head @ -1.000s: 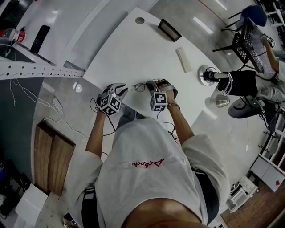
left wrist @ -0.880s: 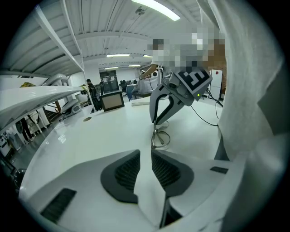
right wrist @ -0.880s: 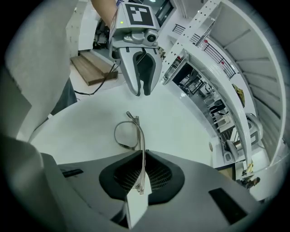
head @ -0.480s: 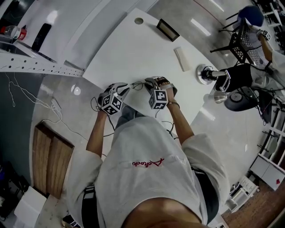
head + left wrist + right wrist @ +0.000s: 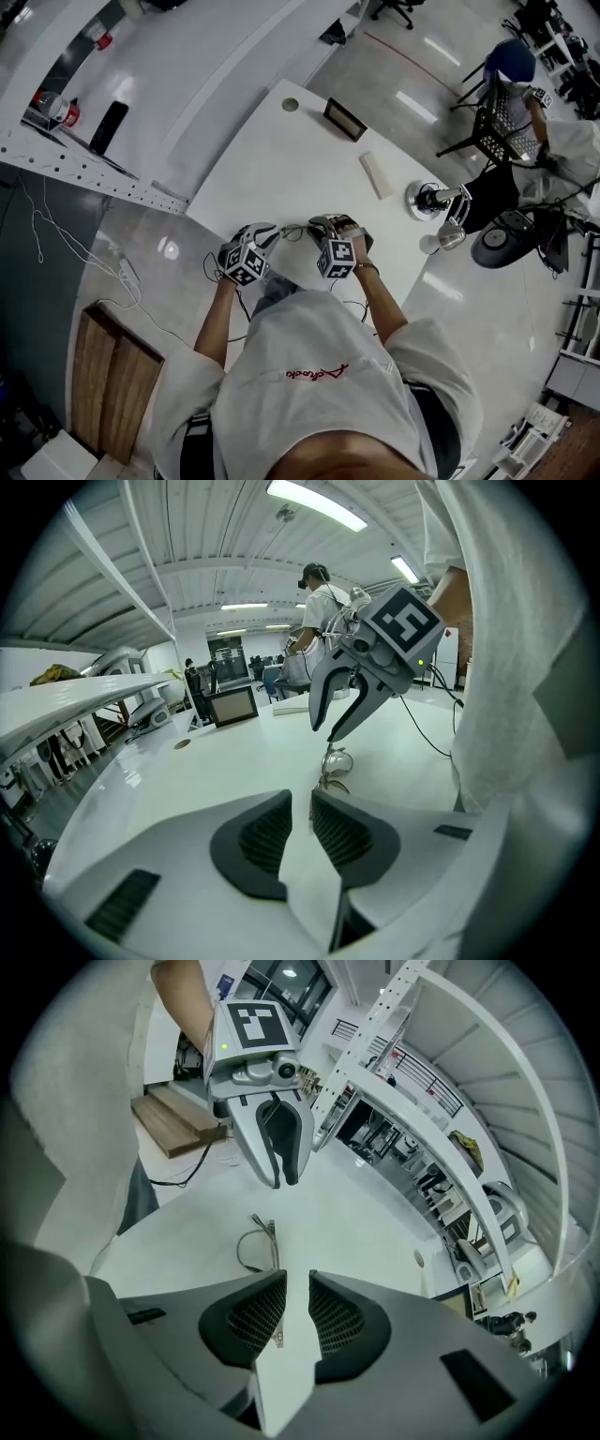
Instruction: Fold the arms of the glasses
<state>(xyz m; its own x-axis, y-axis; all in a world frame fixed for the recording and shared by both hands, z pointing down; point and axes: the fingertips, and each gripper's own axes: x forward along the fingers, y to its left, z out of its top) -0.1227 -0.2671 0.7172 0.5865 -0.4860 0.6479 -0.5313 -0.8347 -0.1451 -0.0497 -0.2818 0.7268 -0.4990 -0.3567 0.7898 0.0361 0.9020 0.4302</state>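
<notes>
White surface: the table is the reference for every place below.
Task item: the glasses, a thin wire frame, lie on the table close to its near edge, between the two grippers.
Right side: the right gripper is over the table's near edge. Its jaws are pinched to a mere slit, and one arm of the glasses runs back through that slit along one pad. In the left gripper view its tips meet the frame. Judged clenched on the glasses.
Left side: the left gripper is over the same edge of the table, facing the other. Its jaws are drawn in to a slit, and a wire of the glasses shows through it, apparently lower down. In the right gripper view its tips hang clear of the frame. Judged clenched on nothing.
Done: the glasses are in hand on one side; no completed fold can be confirmed.
Outstanding: the arm in the slit runs straight out from the frame, not across the lenses, so it has yet to be swung in. The second arm is too fine to read.
Stage: early, judged.
</notes>
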